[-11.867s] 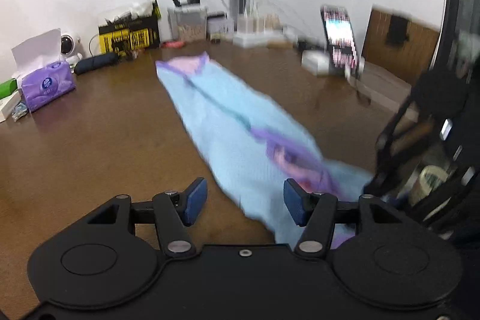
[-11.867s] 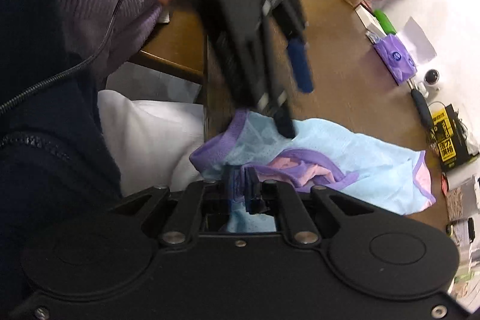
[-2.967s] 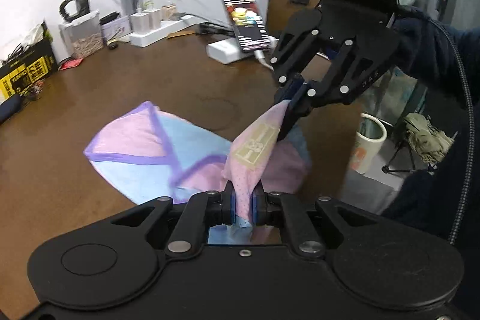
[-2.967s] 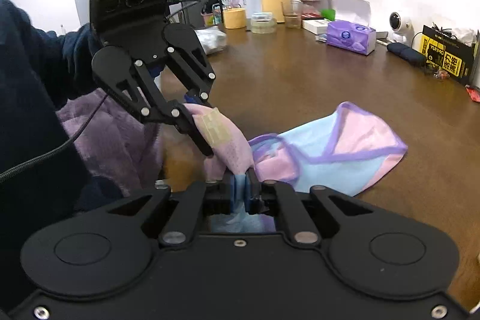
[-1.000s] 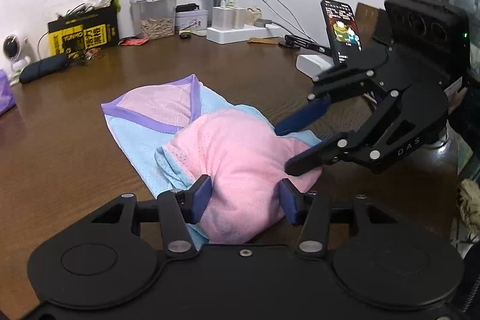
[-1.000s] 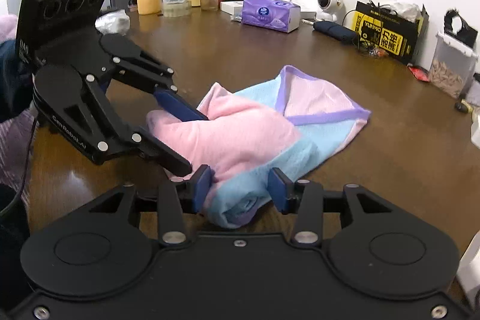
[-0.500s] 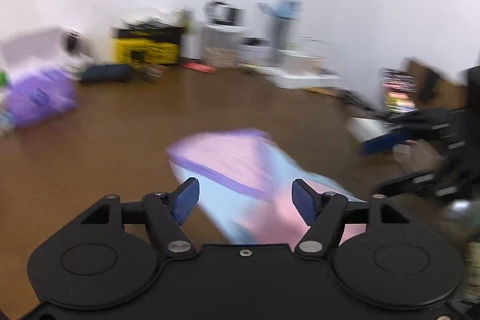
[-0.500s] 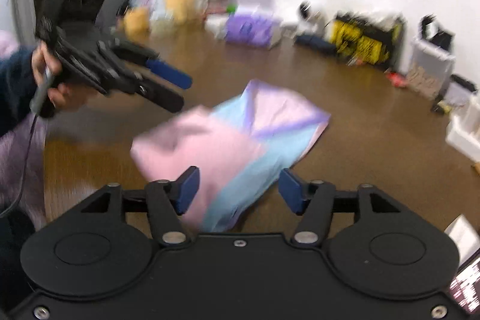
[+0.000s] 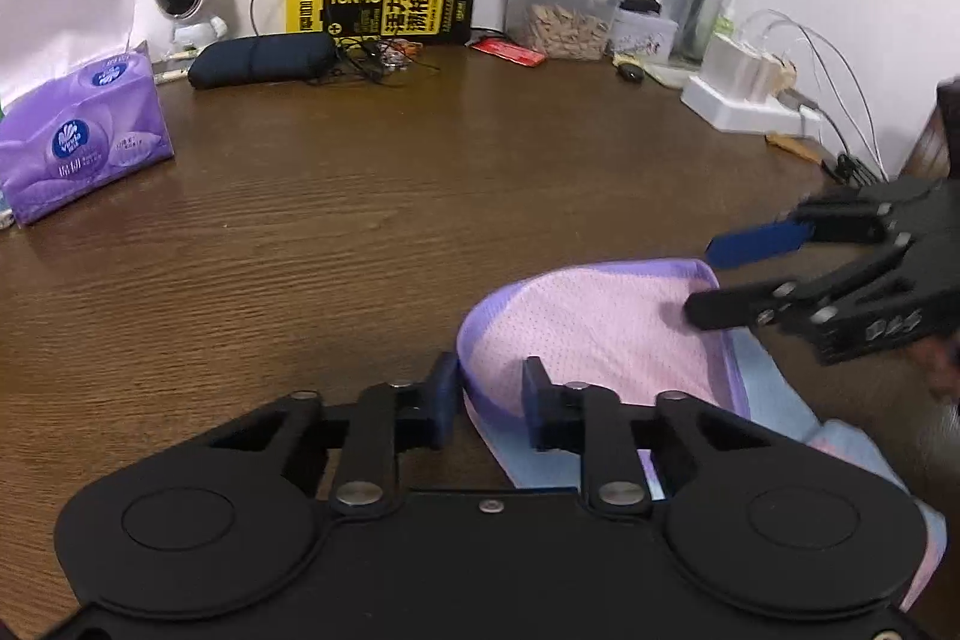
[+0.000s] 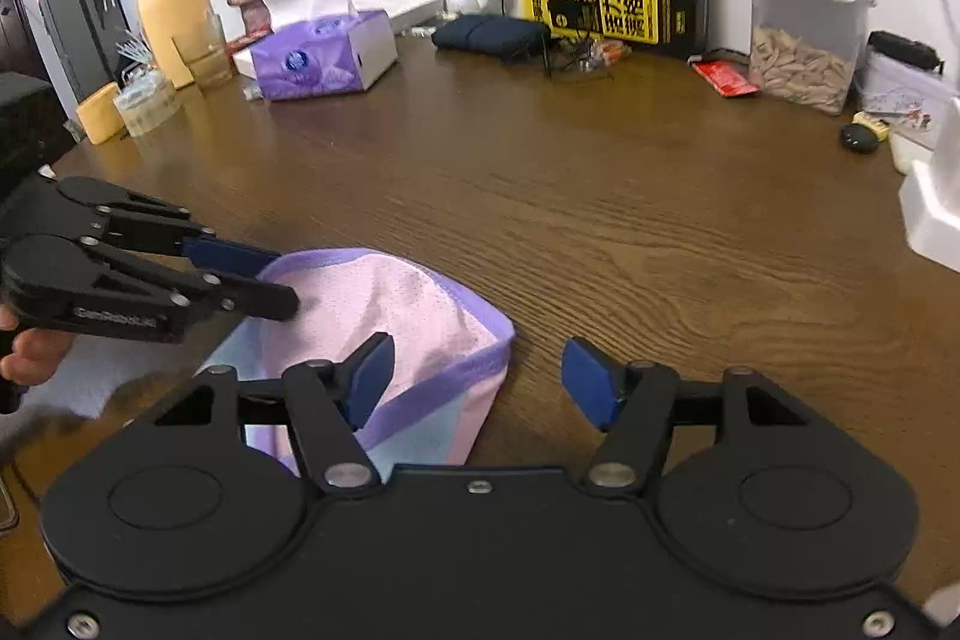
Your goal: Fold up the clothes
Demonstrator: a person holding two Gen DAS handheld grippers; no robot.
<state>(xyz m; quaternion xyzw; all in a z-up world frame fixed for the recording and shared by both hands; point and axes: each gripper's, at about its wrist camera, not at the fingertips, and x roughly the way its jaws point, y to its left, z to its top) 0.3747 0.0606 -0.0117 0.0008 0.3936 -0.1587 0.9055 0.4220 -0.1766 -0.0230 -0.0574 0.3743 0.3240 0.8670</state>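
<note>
Clothing, a pink mesh garment (image 9: 606, 334) trimmed in purple with pale blue beneath, lies bunched on the near edge of the brown wooden table (image 9: 372, 214). The left gripper (image 9: 489, 394) straddles its purple-edged left corner, jaws narrowed around the hem though a gap shows, so no firm pinch is evident. The right gripper (image 10: 480, 379) hovers with jaws spread wide over the garment's right corner, one pad above the fabric, the other above bare wood. Farther back stand a purple tissue box (image 9: 78, 142), a dark pouch (image 9: 258, 58) and a yellow-and-black box (image 9: 384, 1) against the white wall.
</note>
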